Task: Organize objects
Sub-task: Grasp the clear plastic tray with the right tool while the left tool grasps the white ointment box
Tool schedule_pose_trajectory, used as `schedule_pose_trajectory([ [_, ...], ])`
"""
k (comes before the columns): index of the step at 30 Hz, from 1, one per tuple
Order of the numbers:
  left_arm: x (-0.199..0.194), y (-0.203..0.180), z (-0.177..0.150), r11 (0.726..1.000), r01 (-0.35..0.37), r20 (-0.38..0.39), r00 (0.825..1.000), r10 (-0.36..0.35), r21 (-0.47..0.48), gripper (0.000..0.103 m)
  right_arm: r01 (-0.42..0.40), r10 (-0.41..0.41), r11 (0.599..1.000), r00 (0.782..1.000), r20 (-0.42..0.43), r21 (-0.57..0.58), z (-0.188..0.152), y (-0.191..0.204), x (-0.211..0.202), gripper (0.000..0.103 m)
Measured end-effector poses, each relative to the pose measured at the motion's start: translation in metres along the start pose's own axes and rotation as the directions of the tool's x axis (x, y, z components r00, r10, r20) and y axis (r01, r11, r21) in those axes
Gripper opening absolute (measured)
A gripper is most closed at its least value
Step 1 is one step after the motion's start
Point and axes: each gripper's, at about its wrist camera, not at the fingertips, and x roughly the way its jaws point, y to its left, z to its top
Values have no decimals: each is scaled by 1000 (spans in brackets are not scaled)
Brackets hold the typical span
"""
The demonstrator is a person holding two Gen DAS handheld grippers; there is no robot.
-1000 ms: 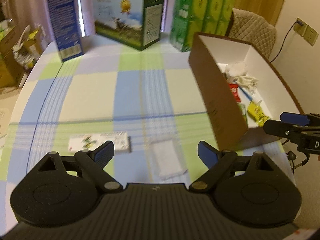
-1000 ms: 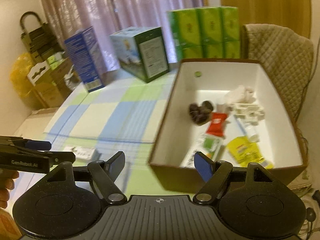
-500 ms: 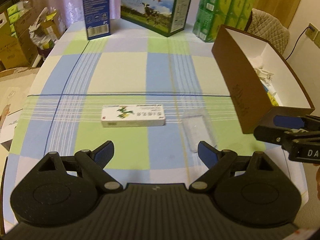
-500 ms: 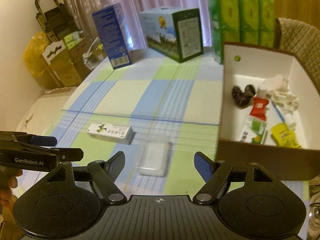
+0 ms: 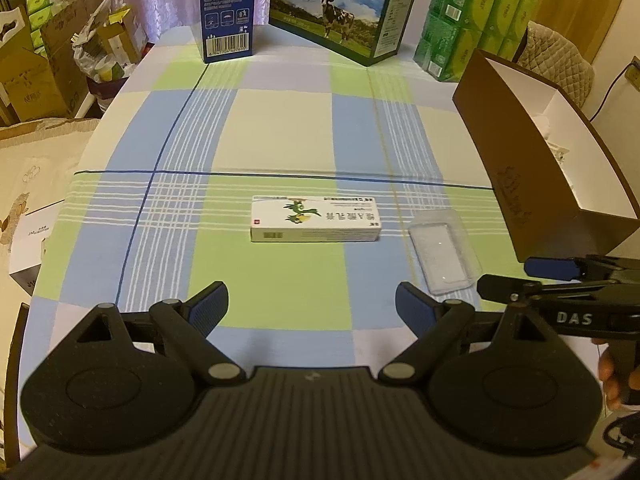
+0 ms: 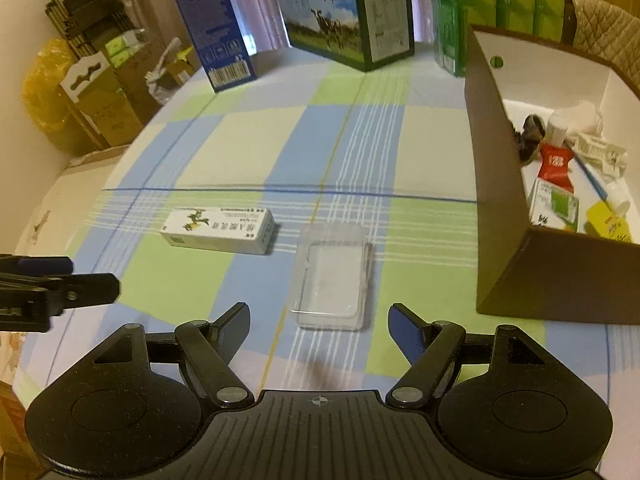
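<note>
Left gripper (image 5: 312,306) and right gripper (image 6: 318,322) are held wide apart, empty. A white carton (image 5: 315,219) and clear case (image 6: 331,276) are seen beside the brown box (image 6: 504,184).

A home: checked cloth on the table (image 5: 280,128), curtained window, quilted chair (image 5: 560,52), milk carton (image 5: 340,8), tissue packs (image 5: 472,32).

- A checked tablecloth (image 5: 280,128) in blue, green and cream covers the table.
- Pink curtains (image 6: 276,20) hang behind it.
- A quilted chair (image 5: 560,56) stands at the far right.
- Cardboard boxes (image 5: 36,80) crowd the floor at left.
- A wall socket (image 5: 633,76) holds a plugged cable.
</note>
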Motion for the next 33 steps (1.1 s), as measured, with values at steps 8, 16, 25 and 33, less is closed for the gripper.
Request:
schedule_pose_trajectory([
  [8,12,16,7,1000,7,-13,1000,-7,1,89,38,-38,999,999,-33,4,1,4,27,74],
  [16,32,30,16,1000,9,-31,999,-9,21,89,76,-76,997,996,-55,2,6,6,50,77],
  [25,61,28,28,988,0,-38,999,6,157,89,91,-92,996,994,-54,-22,11,5,71,77],
  [33,89,17,40,957,15,-37,999,-5,290,89,105,-109,992,993,-50,-63,9,3,71,53],
])
